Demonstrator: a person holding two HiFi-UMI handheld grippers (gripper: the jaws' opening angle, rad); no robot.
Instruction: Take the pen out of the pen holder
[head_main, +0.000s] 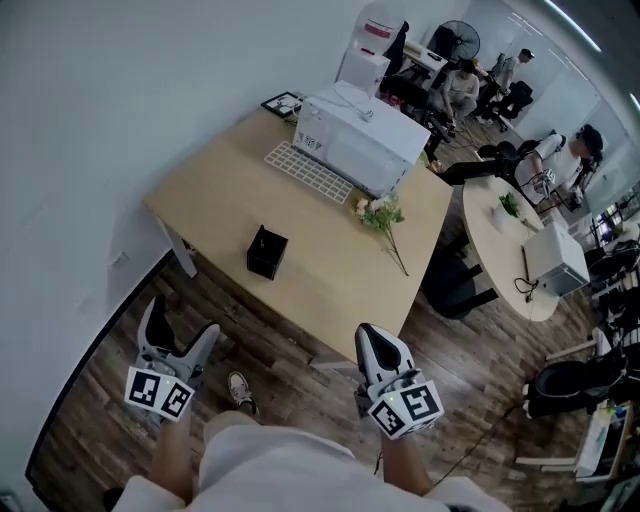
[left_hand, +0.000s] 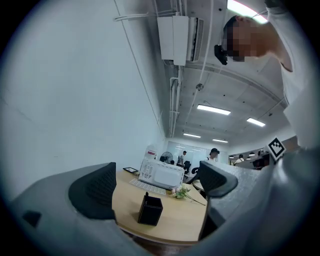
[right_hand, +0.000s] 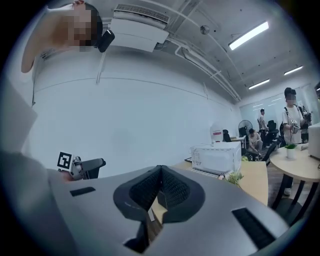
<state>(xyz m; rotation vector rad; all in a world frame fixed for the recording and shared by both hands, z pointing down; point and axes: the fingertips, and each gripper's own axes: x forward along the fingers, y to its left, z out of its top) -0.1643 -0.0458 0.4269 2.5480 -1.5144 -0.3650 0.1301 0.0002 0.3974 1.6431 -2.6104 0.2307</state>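
One pen holder (head_main: 267, 252), pen (left_hand: 146, 194) — barely showing

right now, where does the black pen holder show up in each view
Head view: the pen holder stands on the wooden table, near its front edge, left of centre.
Left gripper view: low centre, framed between the open fingers.
Right gripper view: not made out; the shut fingers cover the near part of the table.
Shared landmark: the white microwave behind it, seen in all three views.
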